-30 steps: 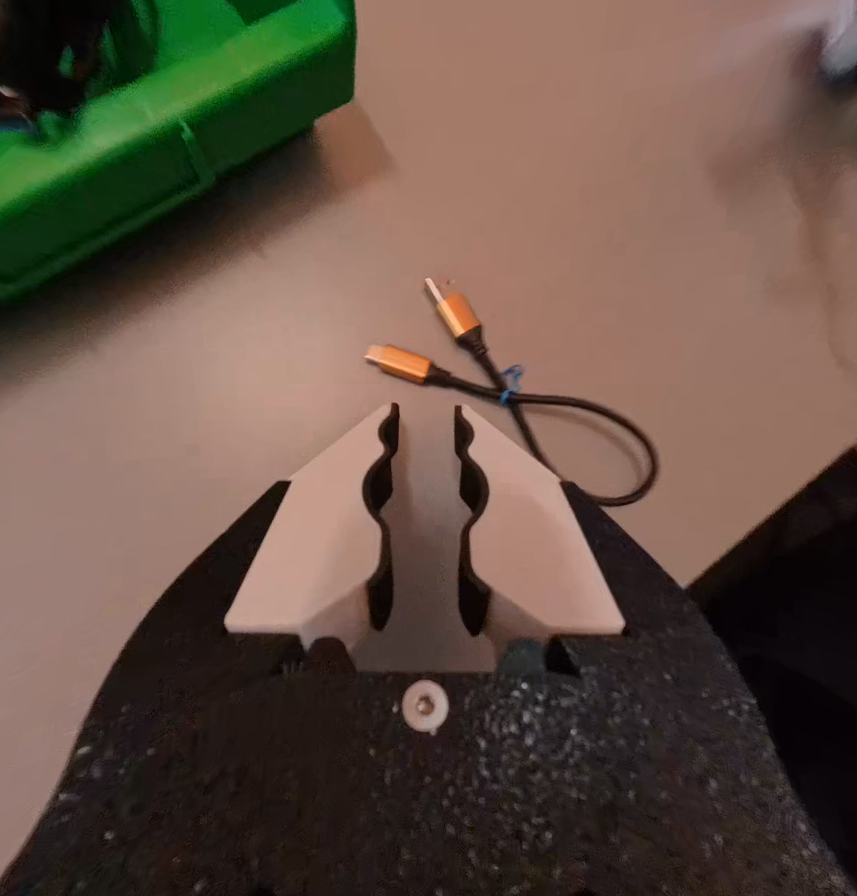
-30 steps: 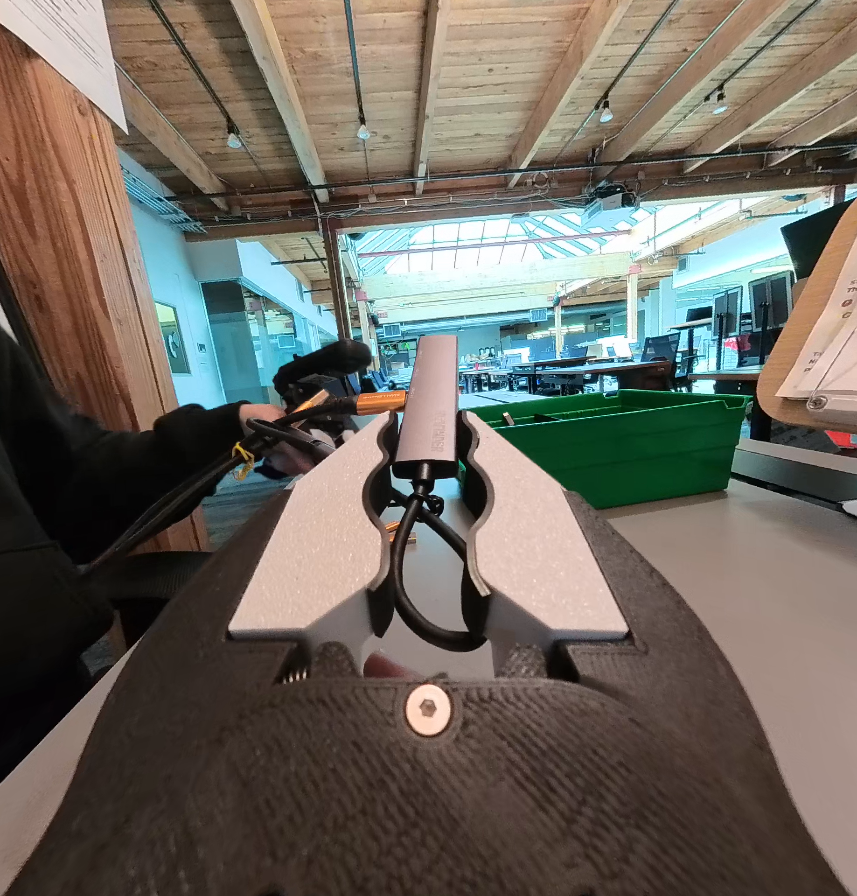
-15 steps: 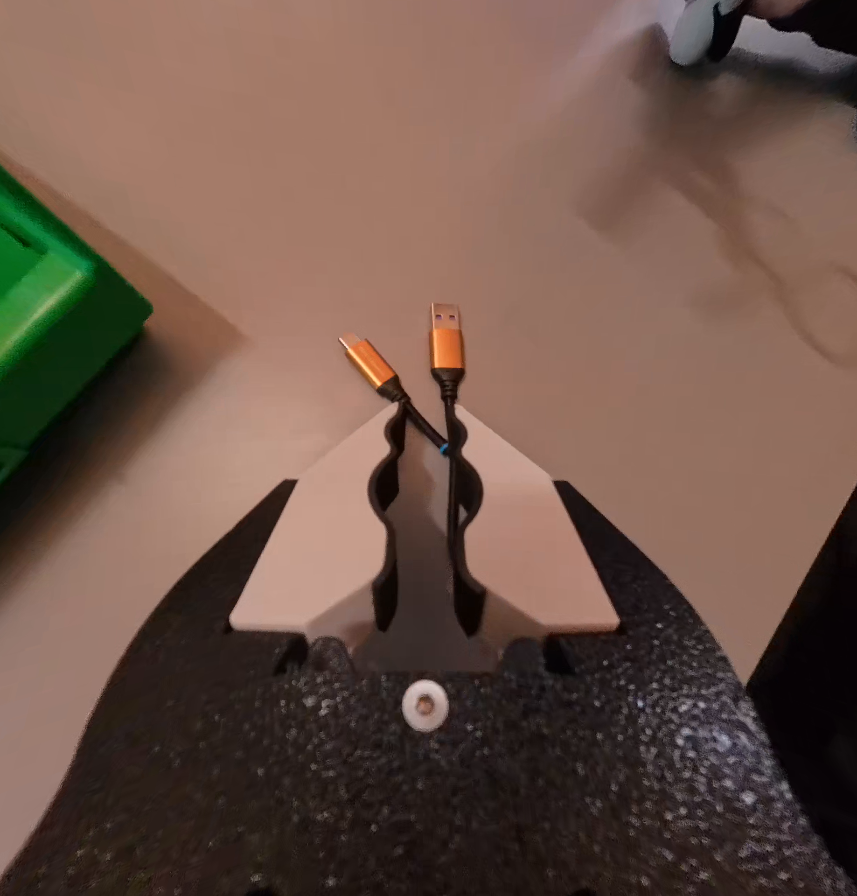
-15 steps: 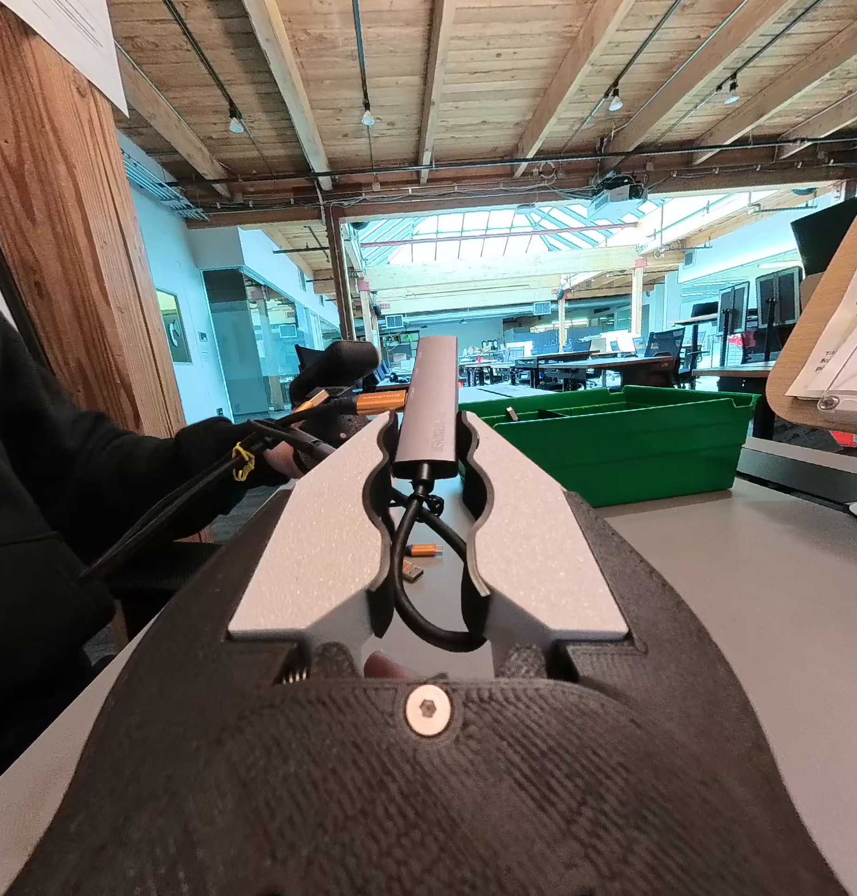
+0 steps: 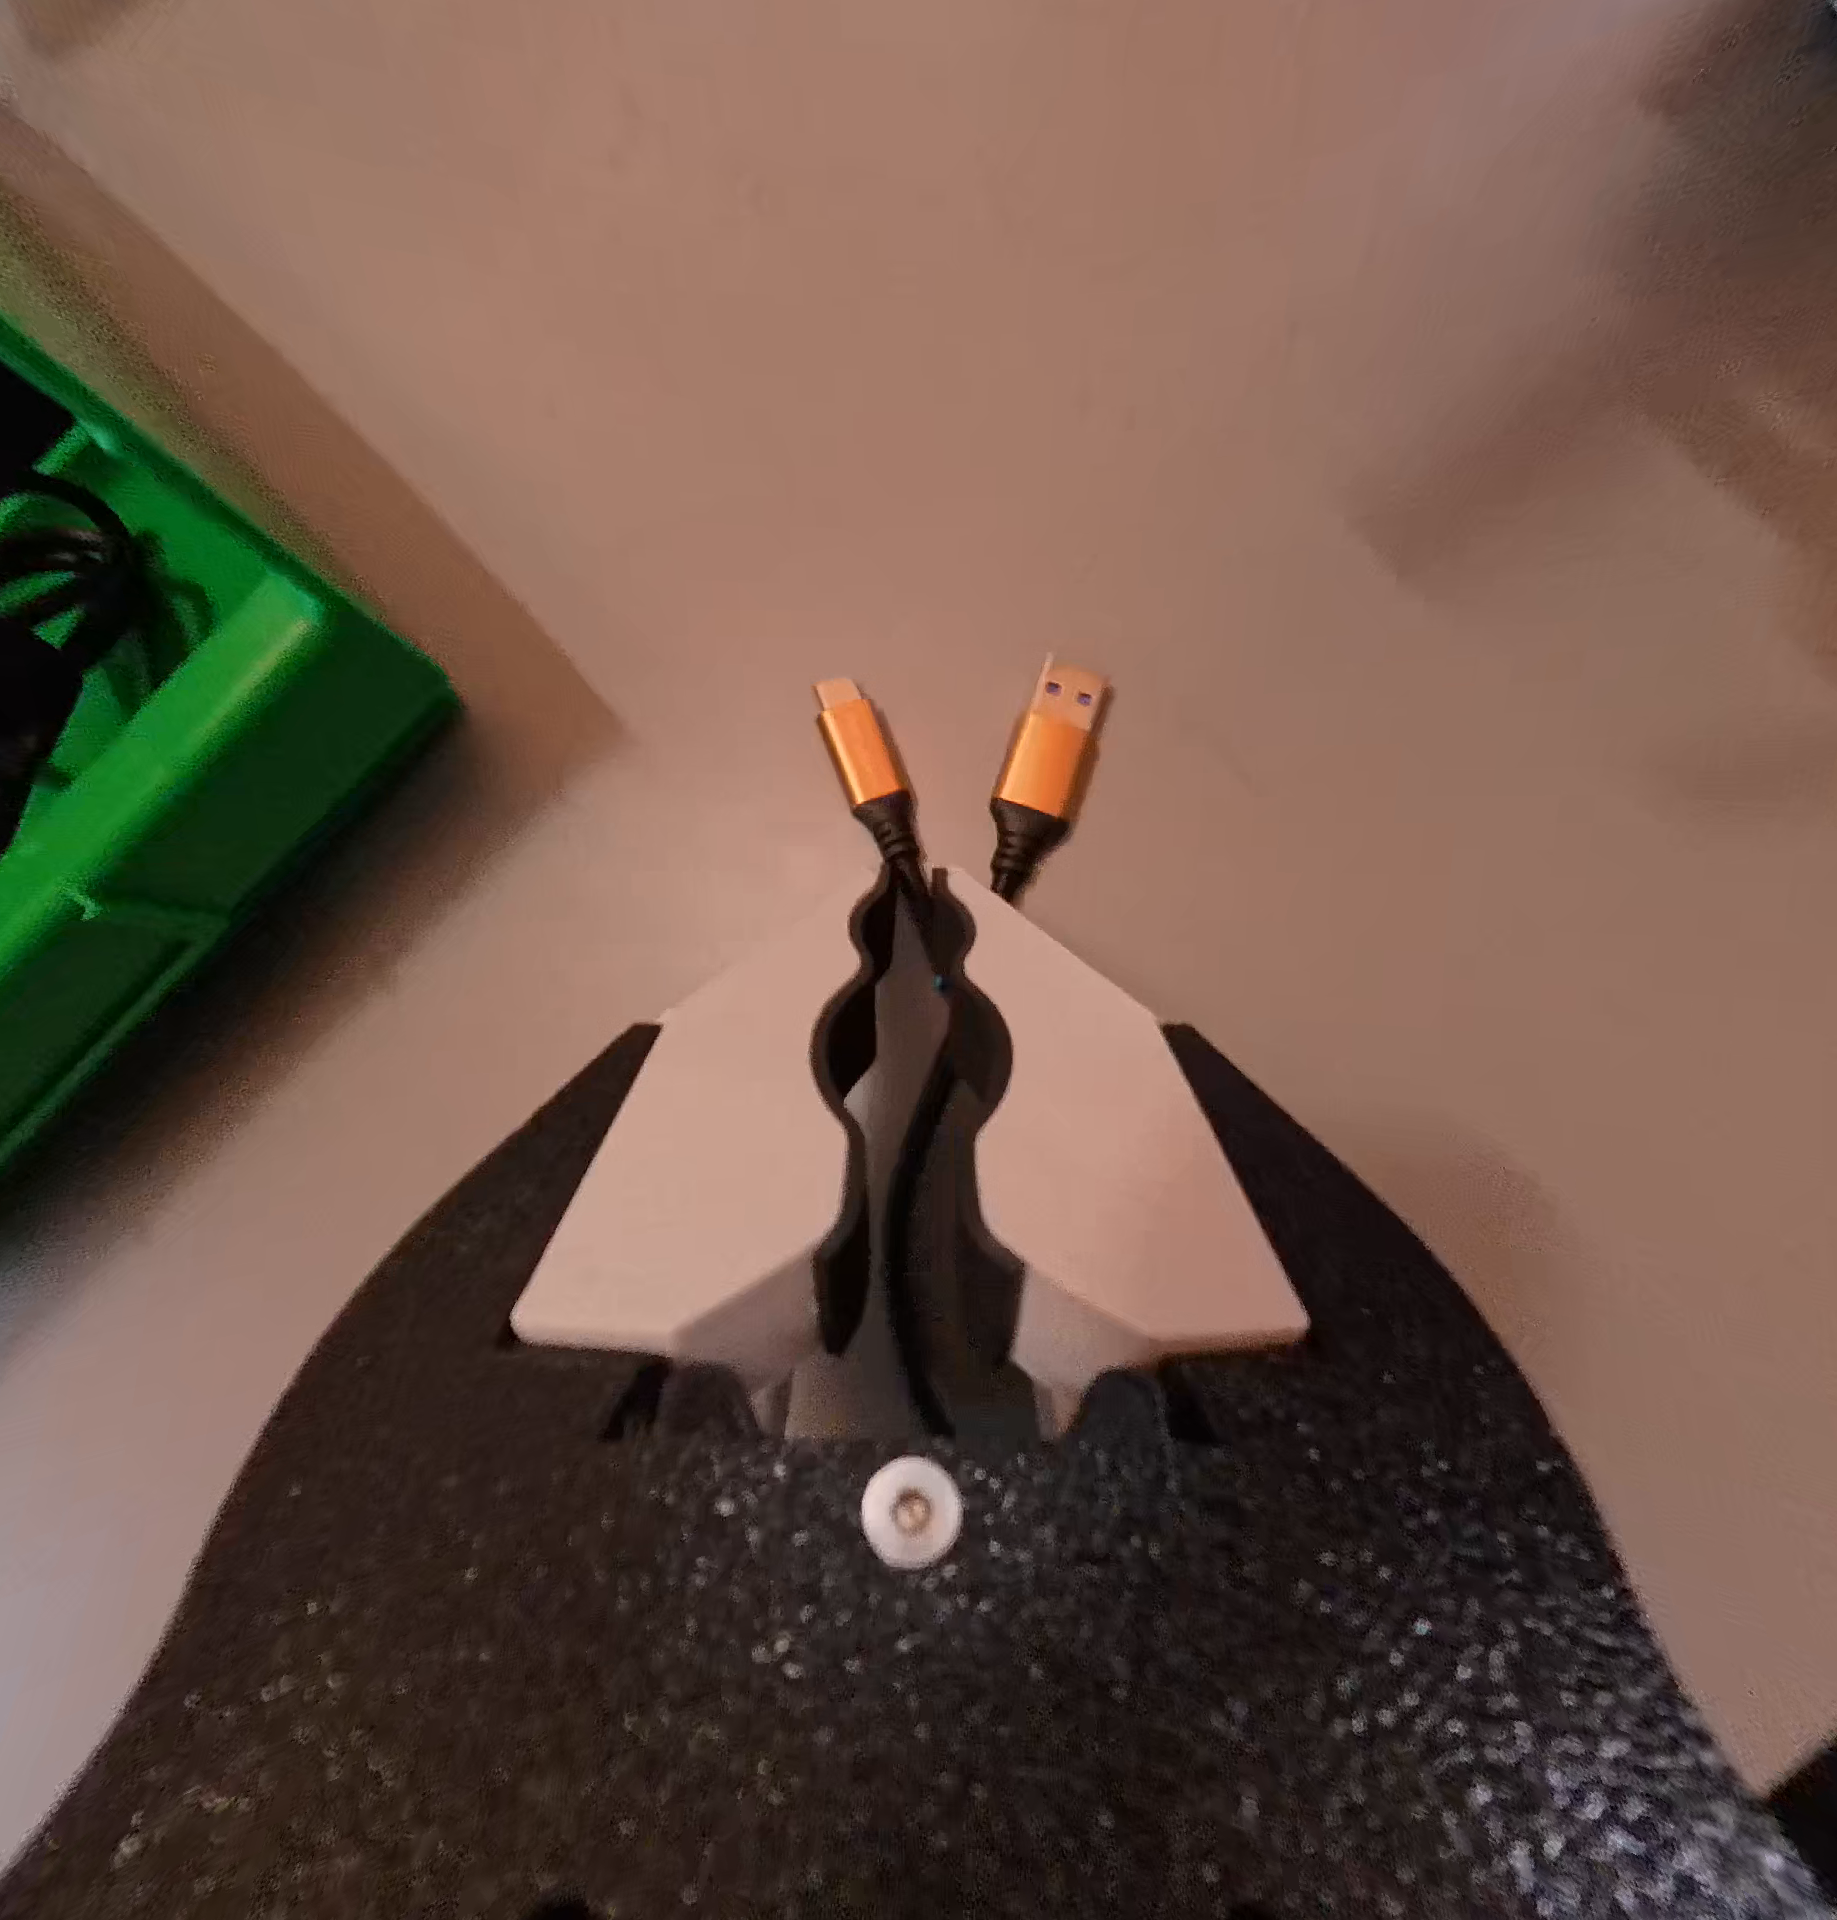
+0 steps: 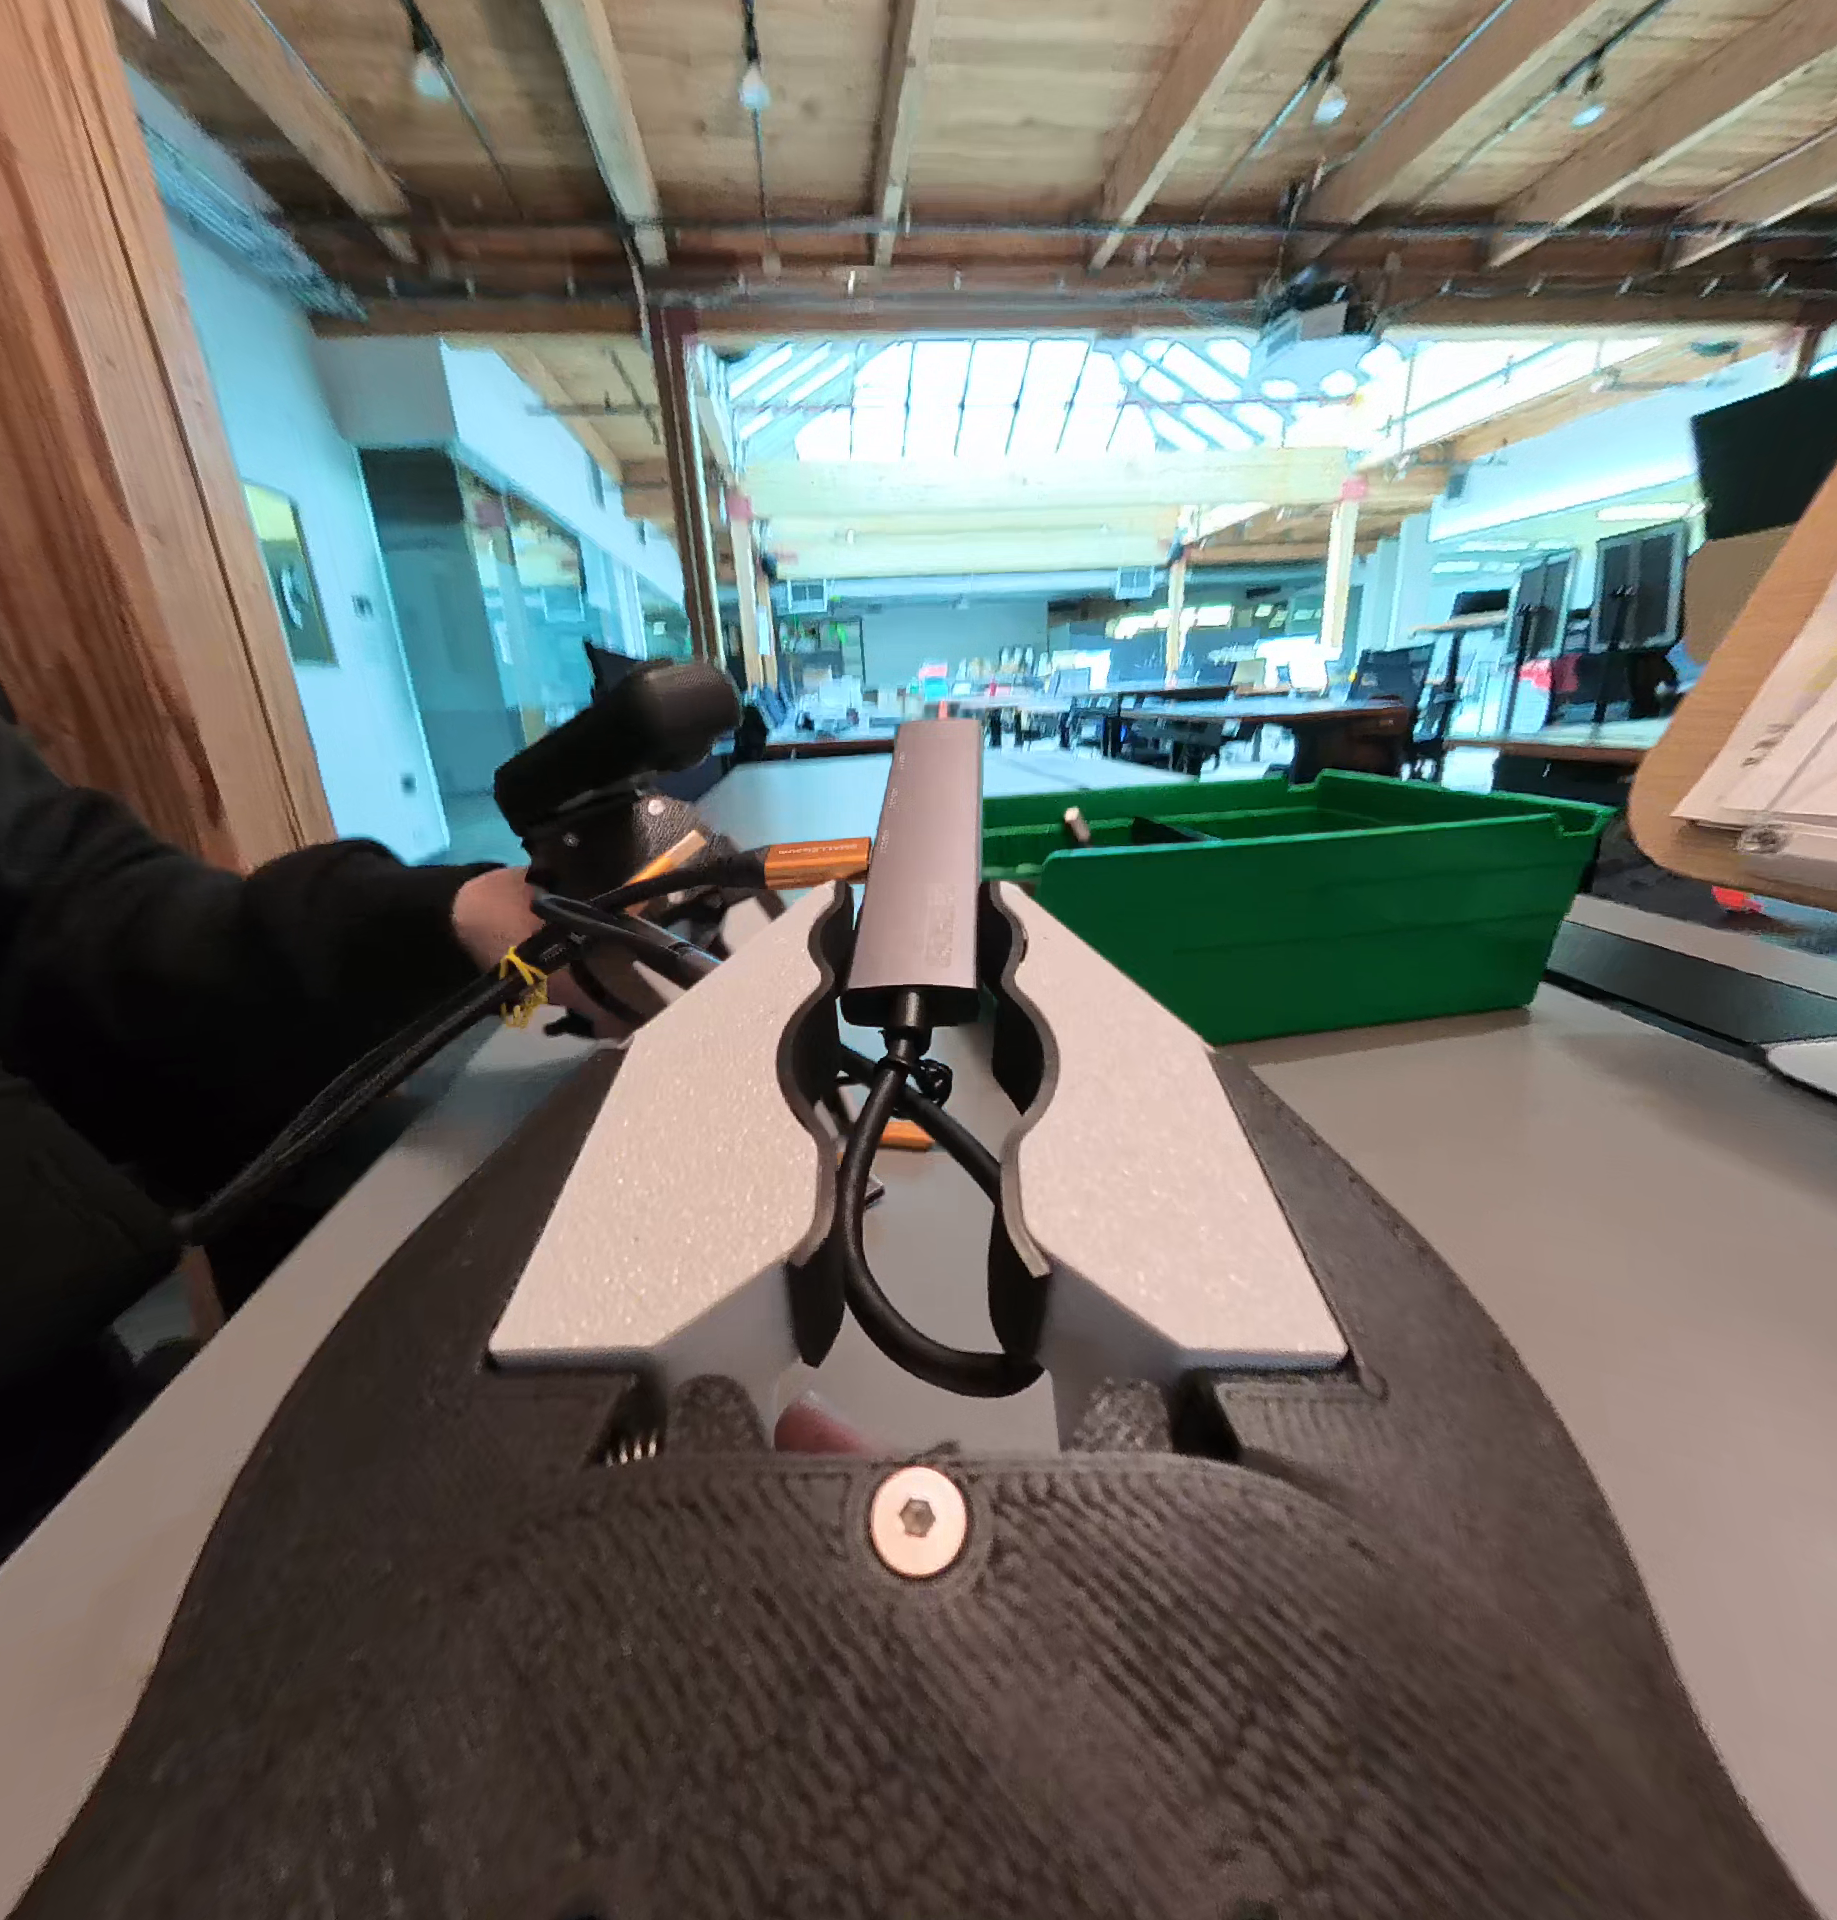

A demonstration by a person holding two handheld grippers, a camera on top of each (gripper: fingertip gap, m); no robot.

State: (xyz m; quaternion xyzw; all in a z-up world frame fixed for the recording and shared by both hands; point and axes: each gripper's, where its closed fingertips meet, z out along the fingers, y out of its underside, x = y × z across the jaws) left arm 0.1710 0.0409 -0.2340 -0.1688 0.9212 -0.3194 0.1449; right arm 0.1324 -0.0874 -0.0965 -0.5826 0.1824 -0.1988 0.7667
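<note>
My left gripper [image 5: 919, 881] is shut on a black cable [image 5: 909, 1195] just behind its two orange plugs, a slim one [image 5: 860, 750] and a wider one [image 5: 1049, 750], which stick out past the fingertips over the table [image 5: 997, 364]. My right gripper [image 6: 919, 894] is shut on a grey bar-shaped hub [image 6: 919, 831] that points forward and up. The hub's own black lead [image 6: 872, 1247] loops between the fingers. An orange plug [image 6: 815, 854] sits in the hub's left side; its cable carries a yellow tie [image 6: 524, 987]. The other gripper [image 6: 623, 758] and a hand [image 6: 493, 904] show at the left.
A green bin [image 5: 197, 748] holding dark cables lies left of my left gripper; it also shows in the right wrist view [image 6: 1288, 894] behind the hub. A clipboard with papers [image 6: 1776, 727] leans at the right. A wooden post [image 6: 83, 520] stands at the left. The grippers' ends are close to 20 cm from one another.
My left gripper dropped over the cable lying on the table, turned, and shut on it behind the plugs. My right gripper has kept hold of the hub and barely moved.
</note>
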